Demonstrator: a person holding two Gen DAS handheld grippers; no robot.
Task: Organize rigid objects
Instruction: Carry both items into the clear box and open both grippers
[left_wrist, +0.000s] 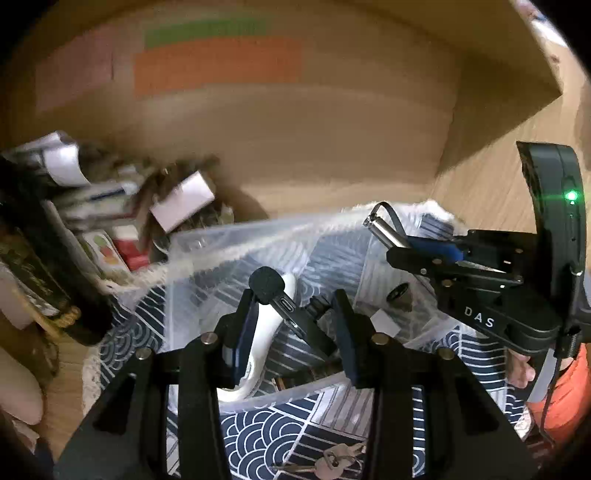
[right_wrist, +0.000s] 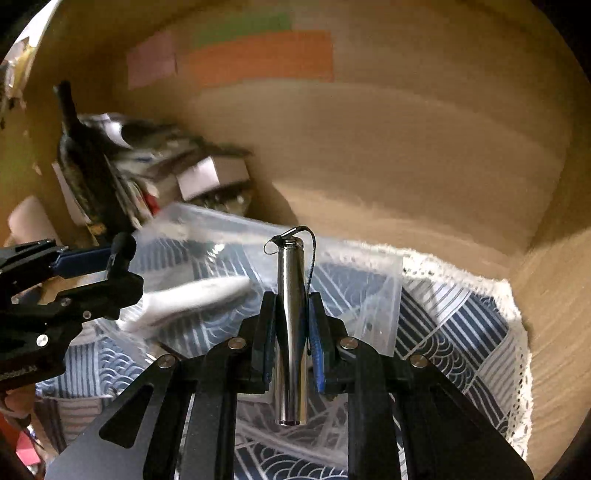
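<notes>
My right gripper (right_wrist: 291, 325) is shut on a shiny metal cylinder (right_wrist: 291, 332) with a thin black loop cord at its far end; it hangs above a clear plastic bin (right_wrist: 373, 266). The cylinder also shows in the left wrist view (left_wrist: 386, 232). My left gripper (left_wrist: 291, 325) stands open over the same bin (left_wrist: 207, 240), around a small black microphone with a foam tip (left_wrist: 267, 286) and a white curved object (left_wrist: 258, 343) in the bin. Whether the fingers touch the microphone I cannot tell. In the right wrist view the left gripper (right_wrist: 110, 269) is at the left.
A blue-and-white patterned cloth (right_wrist: 461, 332) with lace edge covers the wooden surface. A cluttered pile of boxes and papers (left_wrist: 122, 218) stands at the left. Keys (left_wrist: 332, 461) lie on the cloth near me. A small dark cylinder (left_wrist: 400, 295) sits in the bin.
</notes>
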